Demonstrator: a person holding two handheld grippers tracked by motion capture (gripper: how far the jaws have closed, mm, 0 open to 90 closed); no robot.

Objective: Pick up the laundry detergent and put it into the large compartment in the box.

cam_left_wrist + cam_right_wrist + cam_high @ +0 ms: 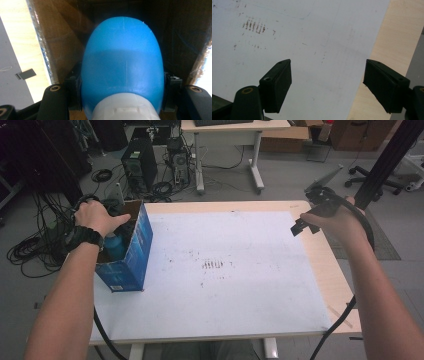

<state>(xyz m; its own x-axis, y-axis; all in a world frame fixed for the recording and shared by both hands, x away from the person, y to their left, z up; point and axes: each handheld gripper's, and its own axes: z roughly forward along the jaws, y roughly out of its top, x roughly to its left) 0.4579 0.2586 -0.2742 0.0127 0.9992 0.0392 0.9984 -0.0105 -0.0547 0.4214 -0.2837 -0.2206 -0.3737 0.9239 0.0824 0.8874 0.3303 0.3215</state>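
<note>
Left gripper (120, 100): jaws closed on the sides of a blue bottle (122, 65) with a white cap (125, 107), held inside the open blue cardboard box (132, 252) at the table's (345, 285) left edge. In the high view the bottle (116, 245) shows in the box mouth beneath the left hand (97, 216). Right gripper (328, 85): jaws wide apart, holding nothing, above the white sheet (312, 37) near the table's far right. Print on the box is too small to read.

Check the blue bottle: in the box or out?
In. The blue bottle sits between the box's cardboard walls, clamped by the left gripper; the high view shows it below the rim.
</note>
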